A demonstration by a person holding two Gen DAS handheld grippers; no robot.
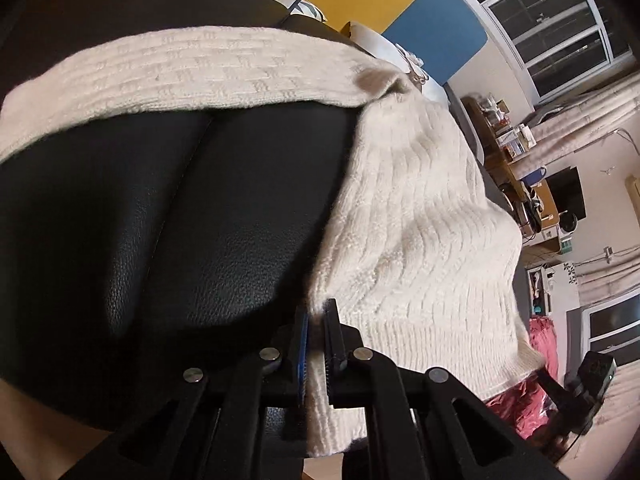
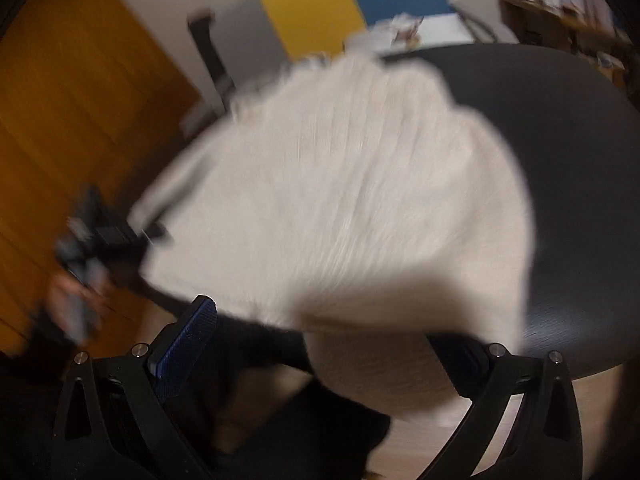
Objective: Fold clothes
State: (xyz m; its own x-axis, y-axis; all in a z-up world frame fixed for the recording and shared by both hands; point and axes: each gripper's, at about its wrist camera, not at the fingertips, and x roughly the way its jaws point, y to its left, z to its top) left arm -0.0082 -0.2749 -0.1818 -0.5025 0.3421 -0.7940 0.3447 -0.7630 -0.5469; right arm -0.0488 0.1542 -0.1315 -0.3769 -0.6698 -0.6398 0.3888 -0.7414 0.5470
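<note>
The cream knit sweater (image 1: 416, 216) lay draped over a black leather cushion (image 1: 168, 208) in my left view, one band of it running across the top of the cushion and the body hanging down the right side; in my right view the same garment (image 2: 340, 200) showed as a pale blurred sheet spread over a dark round tabletop (image 2: 560, 160), so whether cushion or tabletop bore most of it I could not tell.

My left gripper (image 1: 316, 344) had its fingers closed on an edge of the knit, the fabric pinched between the blue pad and the black one; my right gripper (image 2: 332, 344) stood with its fingers wide apart, the blue pad of one finger (image 2: 188, 344) clear, the other mostly hidden behind cloth; the sweater hung in front of the gap, but nothing was clamped there.

I judged the step to be an early one: one edge held, the garment not yet laid flat nor folded over itself; the next move would call for the right fingers to find a matching edge or corner and close on it, so that both could lift and spread the knit evenly; the loose weave would likely sag and stretch if pulled from one point only.

As for containers, I saw none that I could name; clutter on a far desk (image 1: 520, 184) was too small to read.
</note>
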